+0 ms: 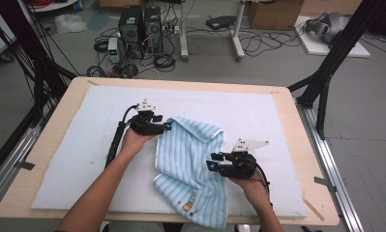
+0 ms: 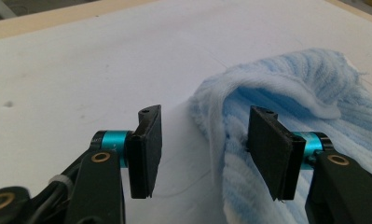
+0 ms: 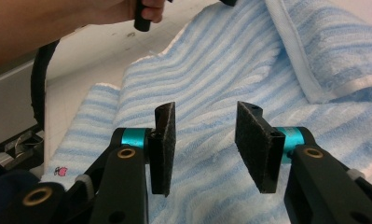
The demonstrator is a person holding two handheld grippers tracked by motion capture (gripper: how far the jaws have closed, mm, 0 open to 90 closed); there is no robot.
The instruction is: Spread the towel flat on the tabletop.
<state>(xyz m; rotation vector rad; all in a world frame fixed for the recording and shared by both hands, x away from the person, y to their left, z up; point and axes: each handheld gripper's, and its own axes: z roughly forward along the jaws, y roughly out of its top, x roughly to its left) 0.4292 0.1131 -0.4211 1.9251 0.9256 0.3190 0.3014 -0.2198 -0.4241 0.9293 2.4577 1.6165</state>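
The towel (image 1: 193, 164) overhangs the near edge of the white mat (image 1: 74, 145); its lowest hem is cut off by the bottom of the high view. The small printed motif (image 1: 189, 205) near that hem is too small to identify. In the left gripper view, the towel fold hides the mat behind it.

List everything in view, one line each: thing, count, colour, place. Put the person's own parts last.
towel: one, light blue and white striped, part folded, middle of the pad
foam pad: one, white, covering the table top
table: one, pale wood, under the pad
computer towers: two, black, floor beyond the table
cardboard box: one, brown, floor at the back
left gripper: one, black, open, towel's folded edge between its jaws
right gripper: one, black, open above the towel
forearms: two, entering from the bottom
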